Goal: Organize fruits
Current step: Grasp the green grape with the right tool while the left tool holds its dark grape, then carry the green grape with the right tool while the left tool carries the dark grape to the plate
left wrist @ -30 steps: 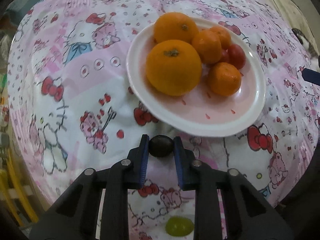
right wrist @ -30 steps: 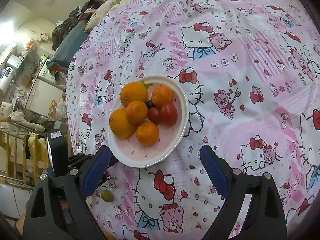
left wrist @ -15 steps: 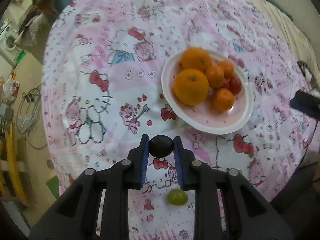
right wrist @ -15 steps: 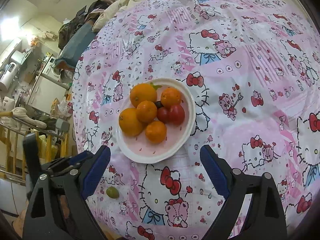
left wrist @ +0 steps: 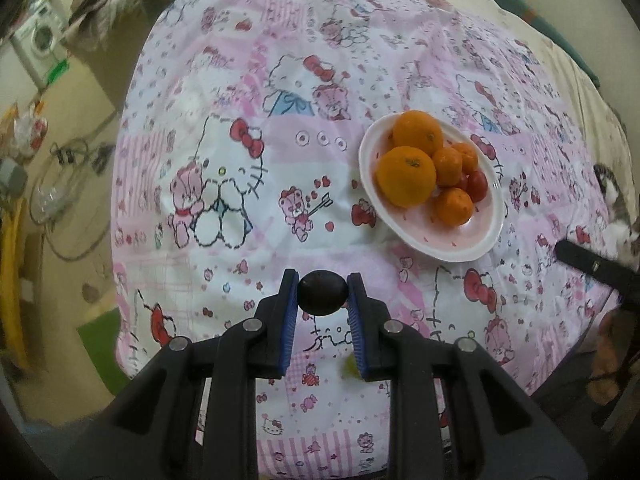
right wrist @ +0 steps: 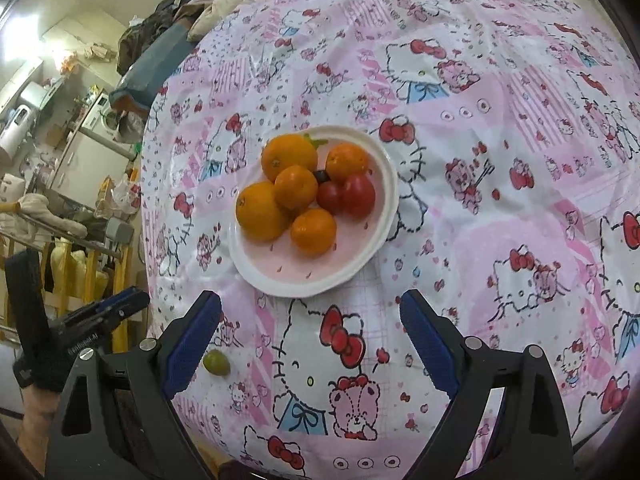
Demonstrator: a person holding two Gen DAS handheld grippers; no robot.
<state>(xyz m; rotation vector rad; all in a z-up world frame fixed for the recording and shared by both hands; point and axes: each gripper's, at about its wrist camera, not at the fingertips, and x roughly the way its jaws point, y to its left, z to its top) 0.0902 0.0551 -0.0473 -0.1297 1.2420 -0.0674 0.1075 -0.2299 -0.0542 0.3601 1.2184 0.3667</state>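
My left gripper (left wrist: 323, 298) is shut on a small dark round fruit (left wrist: 323, 297), held above the pink cartoon-print cloth (left wrist: 224, 168), short of the plate. The white plate (left wrist: 476, 248) to the upper right holds several oranges and mandarins (left wrist: 406, 176) and red tomatoes (left wrist: 477, 186). In the right wrist view the same plate (right wrist: 296, 280) lies ahead of my right gripper (right wrist: 310, 338), which stands wide open and holds nothing. A small dark fruit (right wrist: 321, 176) sits among the plate's fruit. A green grape (right wrist: 216, 363) lies on the cloth beside the right gripper's left finger.
The cloth's edge drops off at the left, with floor, cables and a washing machine (left wrist: 38, 40) beyond. A cat (left wrist: 618, 216) is at the far right edge. Clutter, a fridge (right wrist: 86, 136) and a yellow rack (right wrist: 92, 268) stand left of the table in the right wrist view.
My left gripper has risen and drawn back from the plate with the dark fruit held, and rolled; the plate looks smaller and farther right. The right gripper drifted slightly, still open.
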